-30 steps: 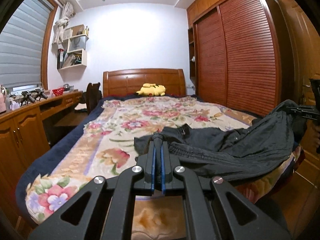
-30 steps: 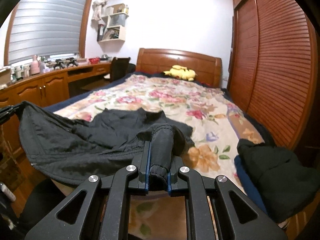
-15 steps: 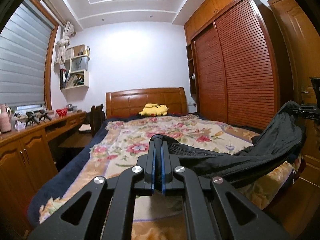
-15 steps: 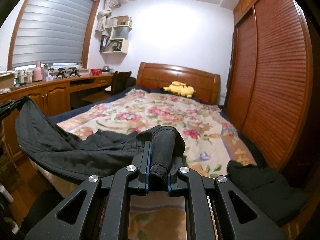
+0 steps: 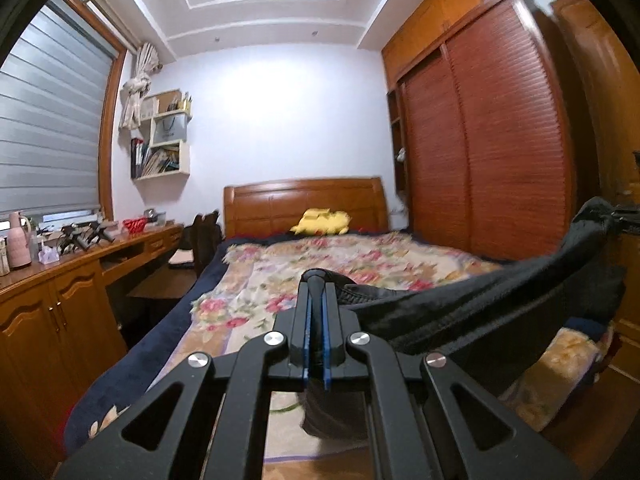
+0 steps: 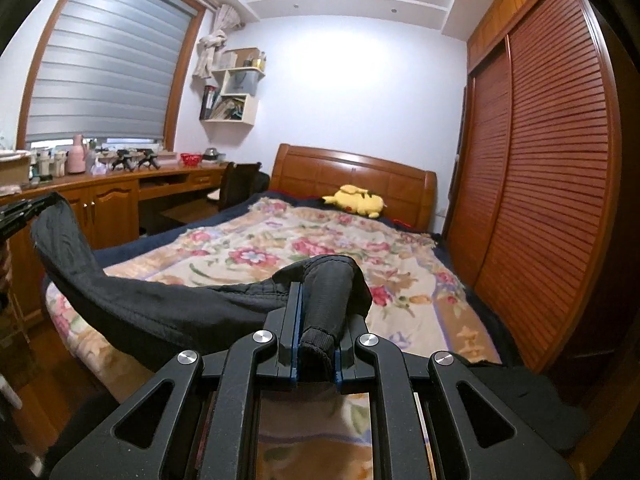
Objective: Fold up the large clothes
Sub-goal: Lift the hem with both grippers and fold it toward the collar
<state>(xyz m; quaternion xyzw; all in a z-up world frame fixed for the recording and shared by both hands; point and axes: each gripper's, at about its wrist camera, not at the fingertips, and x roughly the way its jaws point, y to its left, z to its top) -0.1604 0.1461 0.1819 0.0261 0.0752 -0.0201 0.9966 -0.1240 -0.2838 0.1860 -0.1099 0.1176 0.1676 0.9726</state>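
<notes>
A large black garment [image 5: 480, 312] hangs stretched in the air between my two grippers, above the foot of the bed with the floral blanket [image 5: 320, 272]. My left gripper [image 5: 316, 280] is shut on one end of it. My right gripper [image 6: 318, 292] is shut on a thick bunch of the other end, and the cloth [image 6: 160, 312] sags away to the left. The right gripper also shows at the right edge of the left wrist view [image 5: 624, 220]; the left gripper shows at the left edge of the right wrist view [image 6: 20, 212].
A yellow plush toy [image 6: 356, 200] lies by the wooden headboard [image 6: 352, 176]. A wooden desk and cabinets [image 5: 60, 300] run along the left. A louvred wardrobe [image 6: 540, 200] stands on the right. Another dark garment [image 6: 520, 392] lies at the bed's right foot corner.
Both grippers have risen and lifted the black garment off the blanket. It lay spread on the bed a second ago and now hangs in the air between them.
</notes>
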